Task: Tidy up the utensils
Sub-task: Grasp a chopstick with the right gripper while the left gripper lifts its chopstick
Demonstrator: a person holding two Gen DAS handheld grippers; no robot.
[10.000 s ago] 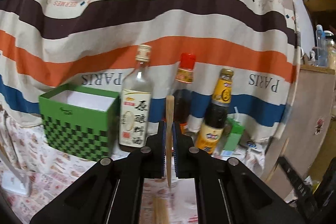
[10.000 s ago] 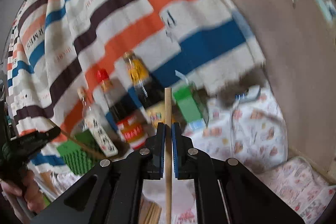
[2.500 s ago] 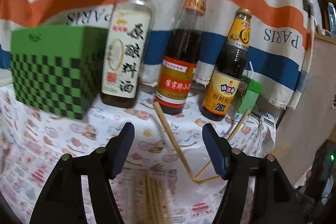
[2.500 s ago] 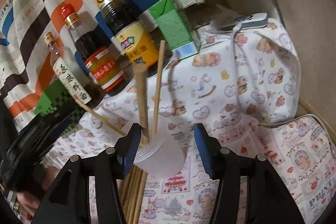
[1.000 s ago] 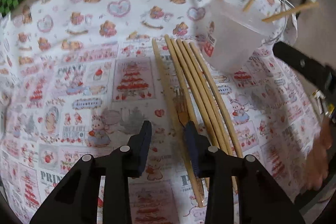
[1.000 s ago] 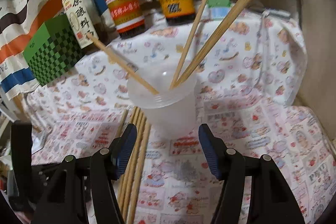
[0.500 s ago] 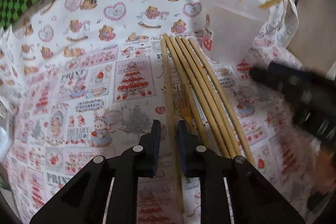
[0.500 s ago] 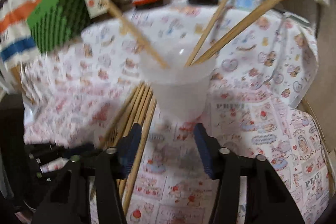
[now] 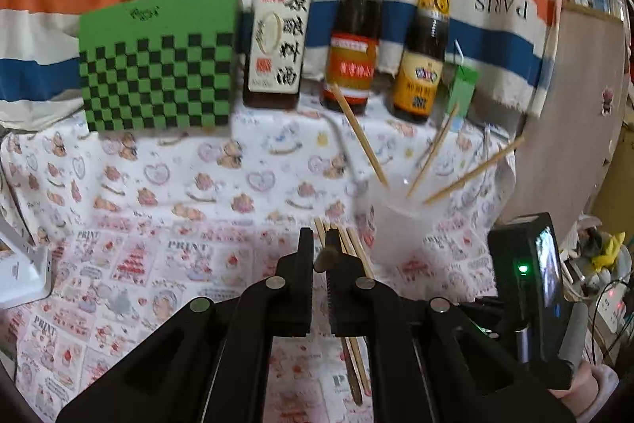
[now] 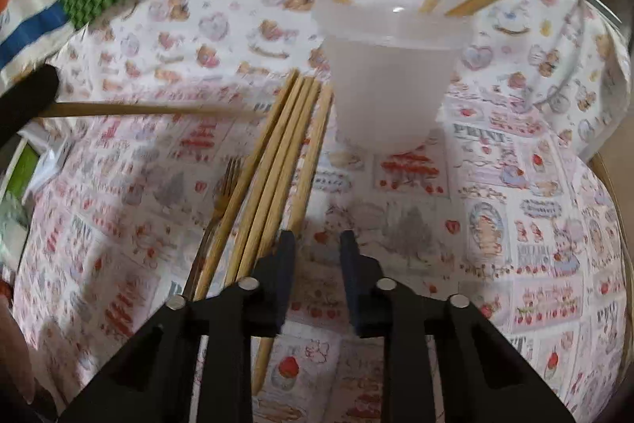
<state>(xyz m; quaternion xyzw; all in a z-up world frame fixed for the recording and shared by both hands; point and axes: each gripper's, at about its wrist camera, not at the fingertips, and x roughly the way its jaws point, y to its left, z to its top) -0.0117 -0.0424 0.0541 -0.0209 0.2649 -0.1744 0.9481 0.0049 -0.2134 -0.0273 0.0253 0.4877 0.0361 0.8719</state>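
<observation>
wooden chopstick [image 10: 138,110] clamped end-on in left gripper [image 9: 321,258] fingers; right gripper [image 10: 317,248] fingers narrow, empty.

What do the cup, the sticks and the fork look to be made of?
Cup: looks like frosted translucent plastic, since the cloth print shows faintly through it. Loose chopsticks: pale, matte tan, likely bamboo or wood. Fork: dull brownish sheen, possibly metal; too blurred to be sure.

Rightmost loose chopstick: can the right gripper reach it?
Probably, after a small shift: nothing covers the rightmost loose chopstick, but the right gripper, jaws just closing on nothing, has it under one finger.
</observation>
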